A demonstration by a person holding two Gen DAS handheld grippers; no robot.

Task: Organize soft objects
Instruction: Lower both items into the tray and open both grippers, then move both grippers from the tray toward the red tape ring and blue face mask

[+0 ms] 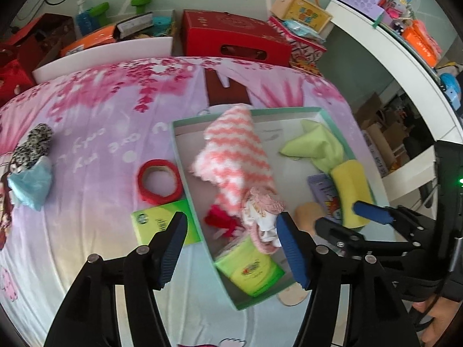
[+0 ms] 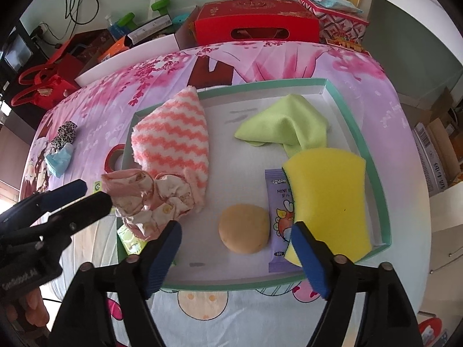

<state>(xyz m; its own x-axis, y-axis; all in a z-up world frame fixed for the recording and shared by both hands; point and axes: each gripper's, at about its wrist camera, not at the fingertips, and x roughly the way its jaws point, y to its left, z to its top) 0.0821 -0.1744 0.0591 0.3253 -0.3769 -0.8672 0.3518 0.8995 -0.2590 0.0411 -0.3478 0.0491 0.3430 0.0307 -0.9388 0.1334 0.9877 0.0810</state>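
L gripper (image 1: 231,248) and R gripper (image 2: 235,256) both spread wide, empty, over teal box (image 2: 361,136); pink baby cloth (image 2: 150,199) at its left edge looks light, floppy, so pinch a bunched fold.

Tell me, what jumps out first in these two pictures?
Probably the shallow teal-rimmed box lying on the bright pink cartoon bedsheet. A fluffy coral-and-white zigzag cloth drapes over its far left corner, and a big yellow sponge sits at its right side beside a lime green cloth. In front loom the blue-padded left gripper and right gripper, both open.
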